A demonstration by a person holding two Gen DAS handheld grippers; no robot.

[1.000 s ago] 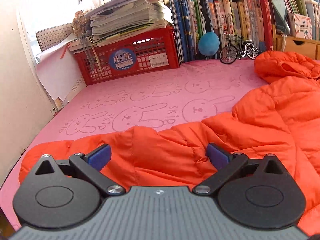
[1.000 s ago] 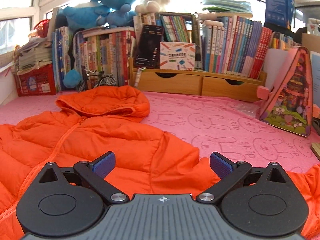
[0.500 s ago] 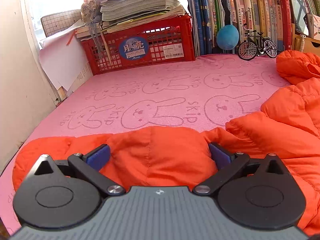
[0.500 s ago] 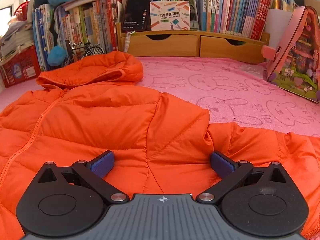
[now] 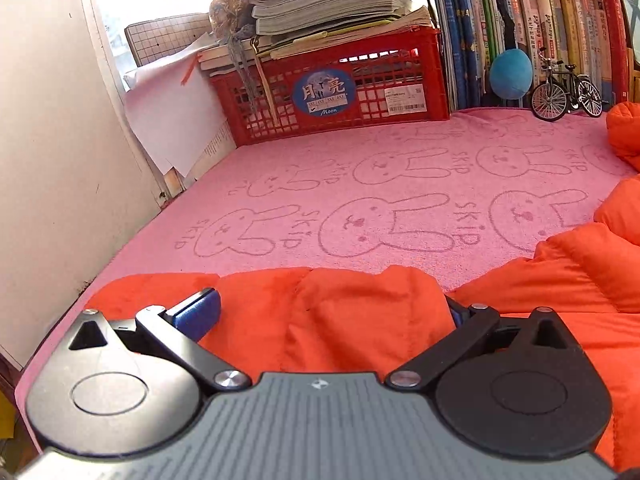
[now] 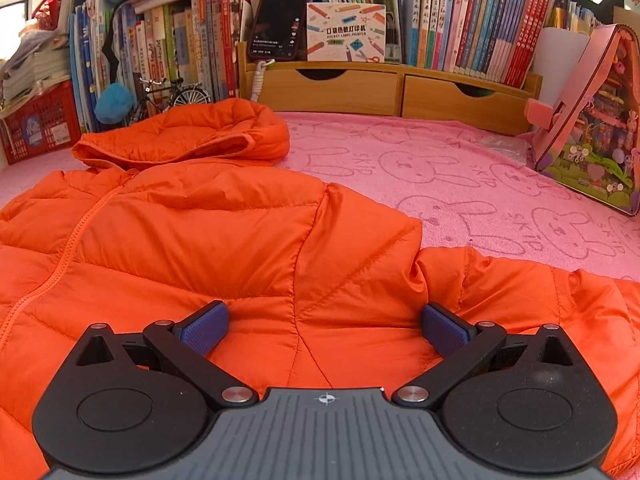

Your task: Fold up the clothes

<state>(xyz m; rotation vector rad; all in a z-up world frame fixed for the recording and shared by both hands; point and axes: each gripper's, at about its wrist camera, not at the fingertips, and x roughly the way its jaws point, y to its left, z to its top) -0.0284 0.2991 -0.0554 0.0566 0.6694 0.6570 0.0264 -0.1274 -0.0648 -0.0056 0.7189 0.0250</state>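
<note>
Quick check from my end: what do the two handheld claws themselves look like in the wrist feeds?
Both look identical. The left claw and right claw each have a grey ribbed body with a small crosshair mark, two black rounded housings, black link arms with silver pivot pins, and blue textured pads. No cables, hands or sleeves show.

A pink towel printed with rabbits and the word SKIP is covering the whole work surface. At its far left edge a red plastic crate is sitting under a sagging stack of papers and booklets. Beside it, books are standing upright, with a blue plush ball hanging in front of them and a small model bicycle standing on the towel. Further right, a wooden drawer unit is carrying a dark phone leaning against books, next to a pencil-patterned box. A pink illustrated case is leaning at the right edge.
</note>
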